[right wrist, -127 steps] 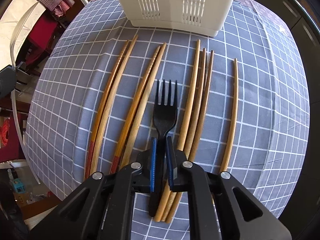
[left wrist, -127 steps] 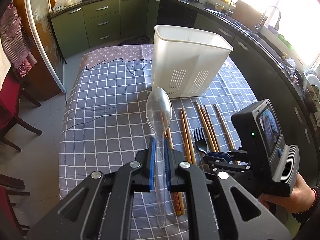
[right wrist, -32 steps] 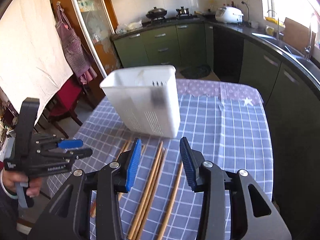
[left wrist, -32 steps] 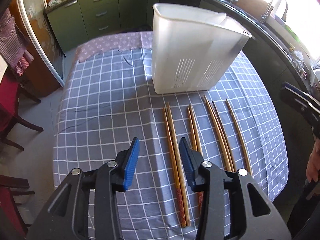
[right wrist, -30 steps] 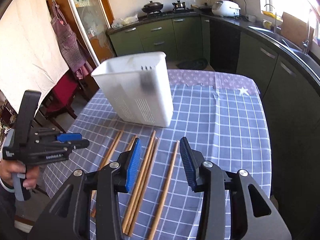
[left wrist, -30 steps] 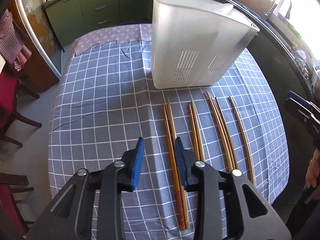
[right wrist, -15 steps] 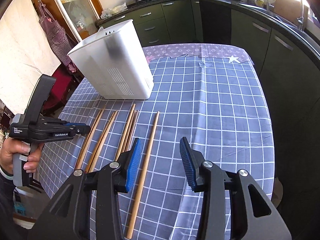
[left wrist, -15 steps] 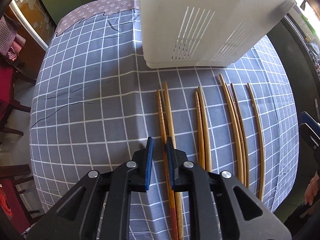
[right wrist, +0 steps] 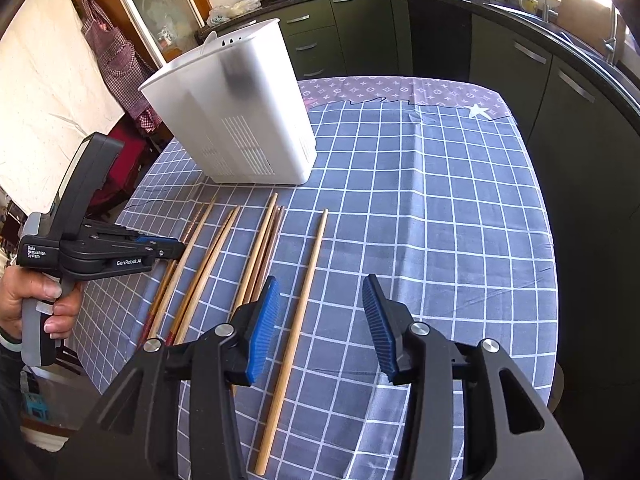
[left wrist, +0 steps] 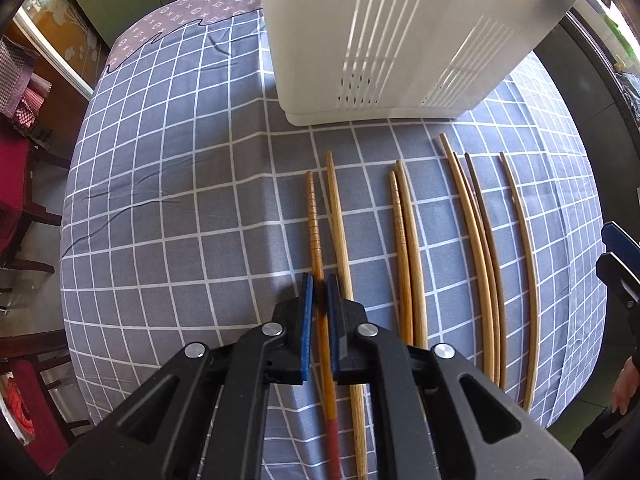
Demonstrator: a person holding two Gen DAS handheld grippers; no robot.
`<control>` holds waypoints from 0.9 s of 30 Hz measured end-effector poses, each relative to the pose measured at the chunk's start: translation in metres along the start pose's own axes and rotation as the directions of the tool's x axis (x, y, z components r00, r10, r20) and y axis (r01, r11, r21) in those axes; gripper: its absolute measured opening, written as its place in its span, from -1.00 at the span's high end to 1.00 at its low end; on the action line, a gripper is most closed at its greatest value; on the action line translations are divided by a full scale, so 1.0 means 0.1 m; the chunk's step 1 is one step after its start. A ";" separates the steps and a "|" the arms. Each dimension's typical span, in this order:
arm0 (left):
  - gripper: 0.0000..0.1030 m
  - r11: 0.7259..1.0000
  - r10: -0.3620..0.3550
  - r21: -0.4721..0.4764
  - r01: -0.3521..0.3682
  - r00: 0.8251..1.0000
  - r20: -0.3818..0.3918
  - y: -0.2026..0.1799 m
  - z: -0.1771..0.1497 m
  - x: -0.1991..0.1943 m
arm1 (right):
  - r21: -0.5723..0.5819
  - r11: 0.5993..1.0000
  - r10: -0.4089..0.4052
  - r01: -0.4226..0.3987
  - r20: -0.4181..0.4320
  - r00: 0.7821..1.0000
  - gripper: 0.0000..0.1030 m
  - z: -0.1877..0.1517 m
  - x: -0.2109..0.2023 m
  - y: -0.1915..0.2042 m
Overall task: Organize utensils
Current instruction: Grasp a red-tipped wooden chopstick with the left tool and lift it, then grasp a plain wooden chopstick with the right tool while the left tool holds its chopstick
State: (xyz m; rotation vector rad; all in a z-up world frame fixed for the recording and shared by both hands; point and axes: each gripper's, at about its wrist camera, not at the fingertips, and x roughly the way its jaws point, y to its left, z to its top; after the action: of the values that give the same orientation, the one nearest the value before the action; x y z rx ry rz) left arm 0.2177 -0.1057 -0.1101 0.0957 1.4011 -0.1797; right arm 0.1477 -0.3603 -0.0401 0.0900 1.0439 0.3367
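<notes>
Lowered since the earlier frame, the left gripper (left wrist: pixel 319 294) is now clamped on the leftmost chopstick (left wrist: pixel 314 224); the right gripper (right wrist: pixel 320 316) is held open, empty, above the tablecloth (right wrist: pixel 432 216).

Chopsticks (left wrist: pixel 412 248) side by side on the tablecloth (left wrist: pixel 168 184), just before the utensil basket (left wrist: pixel 400 40).

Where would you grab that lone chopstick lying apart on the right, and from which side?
Probably mid-shaft, from straight above, jaws across its width. The lone chopstick lies flat on the tablecloth, thin and long, with bare cloth either side. The open right gripper hovers near it.
</notes>
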 end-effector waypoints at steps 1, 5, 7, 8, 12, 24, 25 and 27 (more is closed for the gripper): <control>0.88 1.000 -0.001 -0.002 0.001 1.000 0.002 0.01 0.00 -0.01 | -0.005 1.000 -0.003 0.003 -0.006 1.000 0.16 0.01 0.01 0.01; 0.88 1.000 -0.015 -0.007 0.015 0.999 0.044 0.15 -0.04 -0.17 | -0.005 1.000 0.016 -0.016 -0.064 0.998 0.16 0.08 0.10 0.01; 0.88 1.000 -0.017 -0.003 0.017 0.996 0.083 0.18 -0.07 -0.29 | -0.009 1.000 0.015 -0.016 -0.107 0.994 0.16 0.13 0.18 0.03; 0.88 1.000 -0.017 -0.003 0.017 0.995 0.103 0.20 -0.09 -0.36 | -0.011 1.000 0.016 -0.017 -0.128 0.992 0.16 0.15 0.23 0.04; 0.88 1.000 -0.017 0.014 0.015 0.981 0.193 0.25 -0.18 -0.64 | 0.005 0.999 0.036 -0.036 -0.215 0.976 0.43 0.24 0.46 0.05; 0.88 0.999 -0.029 0.041 0.015 0.927 0.374 0.32 -0.44 -1.21 | -0.006 0.998 -0.061 0.063 -0.334 0.941 0.60 0.38 0.87 0.16; 0.88 0.999 -0.029 0.043 0.014 0.923 0.383 0.31 -0.47 -1.25 | -0.010 0.997 -0.070 0.071 -0.338 0.939 0.61 0.38 0.89 0.17; 0.88 0.999 -0.027 0.047 0.009 0.915 0.403 0.31 -0.51 -1.32 | -0.019 0.996 -0.085 0.083 -0.341 0.936 0.61 0.40 0.92 0.21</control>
State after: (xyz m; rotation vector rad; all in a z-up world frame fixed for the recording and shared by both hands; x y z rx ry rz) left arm 0.1531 -0.0569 0.0099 0.0771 0.9840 -0.2317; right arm 0.2196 -0.3084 -0.0918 -0.0189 1.3882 0.2818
